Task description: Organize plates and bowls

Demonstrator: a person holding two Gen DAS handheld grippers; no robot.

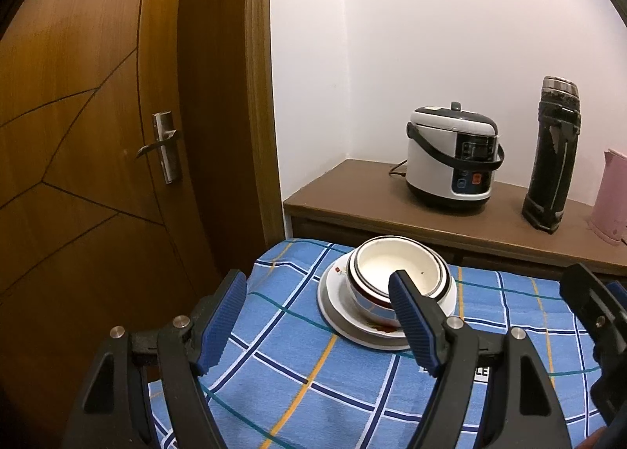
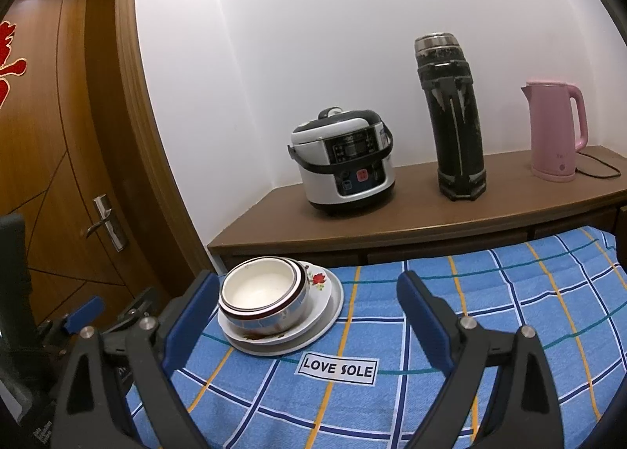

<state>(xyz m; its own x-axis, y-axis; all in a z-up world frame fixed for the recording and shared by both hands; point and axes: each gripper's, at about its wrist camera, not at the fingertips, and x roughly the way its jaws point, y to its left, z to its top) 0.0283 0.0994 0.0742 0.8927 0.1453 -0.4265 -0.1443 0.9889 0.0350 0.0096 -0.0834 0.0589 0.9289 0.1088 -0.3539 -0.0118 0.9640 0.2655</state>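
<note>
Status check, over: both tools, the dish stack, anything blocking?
Left tool open, empty. Right tool open, empty. Bowls nested on plates, stacked on checked cloth. Nothing in the way.

The bowls [image 2: 262,298] sit stacked one inside another, right side up. The top bowl is white inside, with dark rings around its rim. A lower bowl has a red band and a blue pattern on its side. The stack stands on white plates [image 2: 331,308] piled flat. One plate has a red flower on its rim. Brown stains mark the near edge. The pile sits near the far left corner of the blue checked cloth [image 2: 470,331].
</note>
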